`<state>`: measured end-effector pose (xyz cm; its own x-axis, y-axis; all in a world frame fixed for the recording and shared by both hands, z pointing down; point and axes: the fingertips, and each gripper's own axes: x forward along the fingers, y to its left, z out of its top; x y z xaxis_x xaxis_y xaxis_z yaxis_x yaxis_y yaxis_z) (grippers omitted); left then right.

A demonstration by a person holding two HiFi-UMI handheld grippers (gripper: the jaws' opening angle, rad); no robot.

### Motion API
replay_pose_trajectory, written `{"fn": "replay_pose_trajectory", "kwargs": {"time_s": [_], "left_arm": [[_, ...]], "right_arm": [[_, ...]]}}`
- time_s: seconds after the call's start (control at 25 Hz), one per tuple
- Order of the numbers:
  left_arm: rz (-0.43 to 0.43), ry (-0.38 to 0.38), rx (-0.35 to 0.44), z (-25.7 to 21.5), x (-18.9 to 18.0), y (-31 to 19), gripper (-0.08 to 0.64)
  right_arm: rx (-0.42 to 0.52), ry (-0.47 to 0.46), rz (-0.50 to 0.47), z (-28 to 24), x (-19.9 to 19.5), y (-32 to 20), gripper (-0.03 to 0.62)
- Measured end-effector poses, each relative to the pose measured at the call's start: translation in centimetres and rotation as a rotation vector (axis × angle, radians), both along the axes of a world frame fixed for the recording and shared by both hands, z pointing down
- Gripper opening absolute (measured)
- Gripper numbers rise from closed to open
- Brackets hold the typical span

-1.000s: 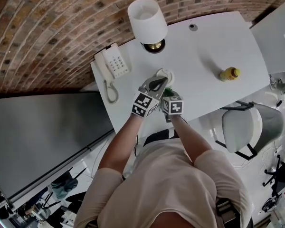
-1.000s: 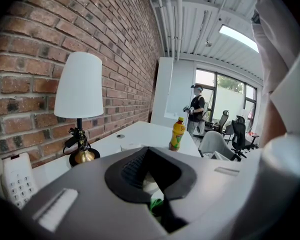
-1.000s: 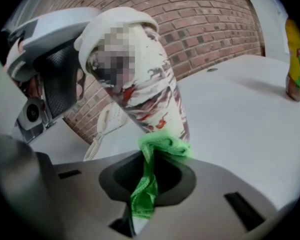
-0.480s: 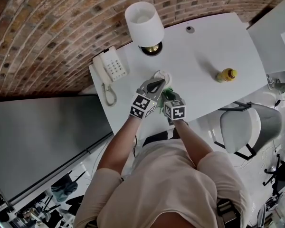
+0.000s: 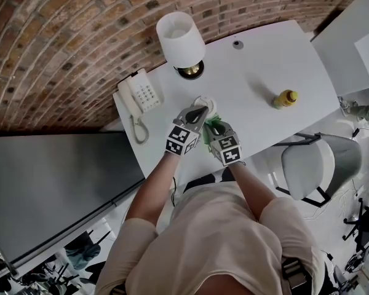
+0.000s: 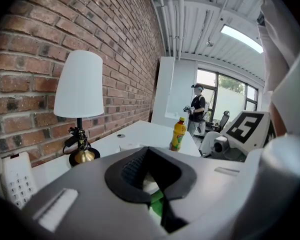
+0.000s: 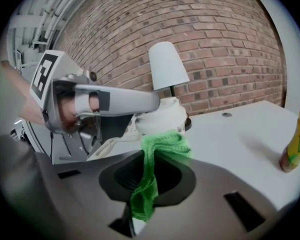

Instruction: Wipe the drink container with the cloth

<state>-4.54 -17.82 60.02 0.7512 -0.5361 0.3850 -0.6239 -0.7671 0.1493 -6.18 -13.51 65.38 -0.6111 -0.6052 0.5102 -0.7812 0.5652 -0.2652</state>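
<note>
Two handheld grippers close together over a white table (image 5: 264, 66). Clamped shut in the left gripper (image 5: 198, 110): a white drink container (image 5: 205, 101), between the lamp (image 5: 180, 39) and the table's near edge. Pinched tight in the right gripper (image 5: 218, 128): a green cloth (image 5: 213, 122), bunched up against the container's side. Wiping seemingly under way (no telling how much surface covered); probably more sides left to do.

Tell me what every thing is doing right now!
Left gripper: jaws shut on cup.
Right gripper: jaws shut on cloth.
Cloth: bunched, touching cup.
Bottle: upright, capped.
Phone: handset on cradle.
Lamp: upright.
</note>
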Motion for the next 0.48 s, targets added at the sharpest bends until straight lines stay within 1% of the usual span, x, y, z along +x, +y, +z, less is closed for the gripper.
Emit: {"fn": "replay_pose_trajectory", "kwargs": {"time_s": [0.16, 0.36, 0.48], "left_arm": [[-0.010, -0.004, -0.006, 0.06, -0.11, -0.06, 0.006], [-0.032, 0.003, -0.015, -0.03, 0.01, -0.01, 0.006], [-0.056, 0.007, -0.022, 0.01, -0.07, -0.19, 0.006]], "right_arm": [[0.027, 0.007, -0.007, -1.28, 0.13, 0.11, 0.051], [-0.001, -0.005, -0.010, -1.16, 0.43, 0.51, 0.051], [-0.001, 0.020, -0.039, -1.24, 0.52, 0.71, 0.051]]}}
